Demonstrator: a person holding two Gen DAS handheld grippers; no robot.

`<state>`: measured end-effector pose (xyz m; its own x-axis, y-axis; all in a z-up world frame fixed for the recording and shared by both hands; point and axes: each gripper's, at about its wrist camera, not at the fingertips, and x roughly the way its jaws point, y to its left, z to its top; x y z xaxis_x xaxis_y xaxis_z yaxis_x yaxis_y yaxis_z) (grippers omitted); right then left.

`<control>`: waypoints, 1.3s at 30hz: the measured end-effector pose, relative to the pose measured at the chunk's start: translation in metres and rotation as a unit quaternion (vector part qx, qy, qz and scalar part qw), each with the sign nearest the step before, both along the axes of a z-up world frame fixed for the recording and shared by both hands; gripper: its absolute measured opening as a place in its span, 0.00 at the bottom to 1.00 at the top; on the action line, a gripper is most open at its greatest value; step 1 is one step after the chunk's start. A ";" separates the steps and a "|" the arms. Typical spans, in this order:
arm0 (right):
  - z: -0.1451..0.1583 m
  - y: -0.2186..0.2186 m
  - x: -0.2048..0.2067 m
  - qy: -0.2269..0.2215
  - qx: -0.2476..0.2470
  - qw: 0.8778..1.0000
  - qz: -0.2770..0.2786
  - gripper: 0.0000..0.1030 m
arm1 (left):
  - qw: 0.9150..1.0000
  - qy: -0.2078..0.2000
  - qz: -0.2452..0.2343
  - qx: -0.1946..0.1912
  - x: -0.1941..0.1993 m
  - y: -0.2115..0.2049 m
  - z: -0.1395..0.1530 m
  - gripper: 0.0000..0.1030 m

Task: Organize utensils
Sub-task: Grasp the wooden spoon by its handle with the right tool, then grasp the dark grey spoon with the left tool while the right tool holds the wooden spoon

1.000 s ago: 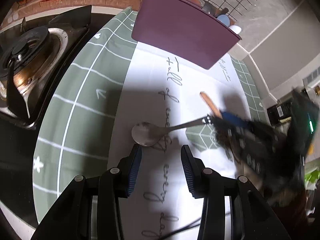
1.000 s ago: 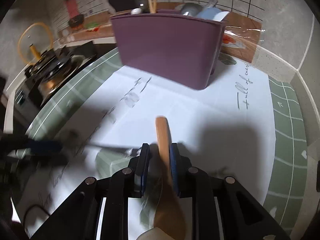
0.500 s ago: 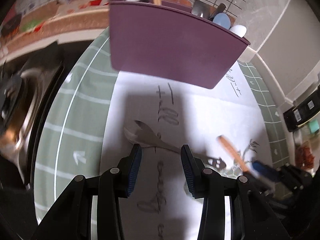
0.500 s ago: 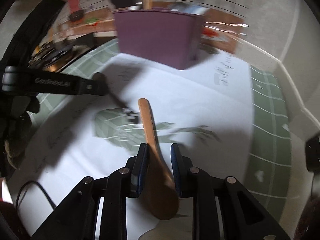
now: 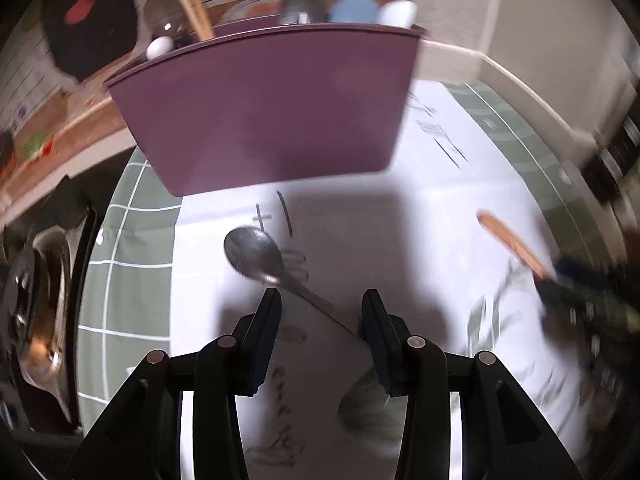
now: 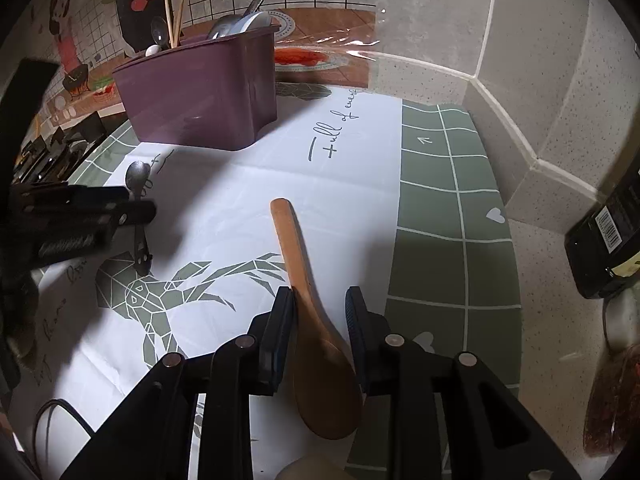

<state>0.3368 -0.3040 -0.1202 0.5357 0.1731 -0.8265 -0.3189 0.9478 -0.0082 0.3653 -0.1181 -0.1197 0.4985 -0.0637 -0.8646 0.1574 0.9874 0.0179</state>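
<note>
A metal spoon (image 5: 252, 254) lies on the white printed mat in front of the purple utensil caddy (image 5: 272, 116). Its handle runs back between the fingers of my left gripper (image 5: 320, 304), which stands open around it without pressing. A wooden spoon (image 6: 296, 248) lies flat on the mat with its bowl toward me. My right gripper (image 6: 320, 308) straddles its neck. The jaws are opening; the left pad is beside the wood and the right pad stands apart. In the right wrist view the left gripper (image 6: 80, 216) sits over the metal spoon (image 6: 136, 176). The caddy (image 6: 200, 96) holds several utensils.
A gas stove (image 5: 36, 304) borders the mat on the left. A dark bottle (image 6: 608, 240) and a jar of red stuff (image 6: 612, 392) stand at the right near the tiled wall corner. A black cable (image 6: 60, 412) loops at the near left. The green checked mat (image 6: 440, 208) reaches the wall.
My right jaws have widened off the wooden spoon, which now rests on the mat. The left gripper has rolled and slid so the metal spoon's handle lies between its fingers, with the caddy closer.
</note>
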 end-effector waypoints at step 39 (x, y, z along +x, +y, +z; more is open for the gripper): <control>0.014 0.035 0.007 0.010 0.011 0.996 0.089 0.10 | 0.994 -0.008 0.010 -0.105 -0.066 0.065 0.031 0.28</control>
<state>0.3436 -0.2691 -0.1064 0.4789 0.2823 -0.8312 -0.4825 0.8757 0.0193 0.2997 -0.0534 -0.0886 0.5145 -0.2329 -0.8252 0.1394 0.9723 -0.1875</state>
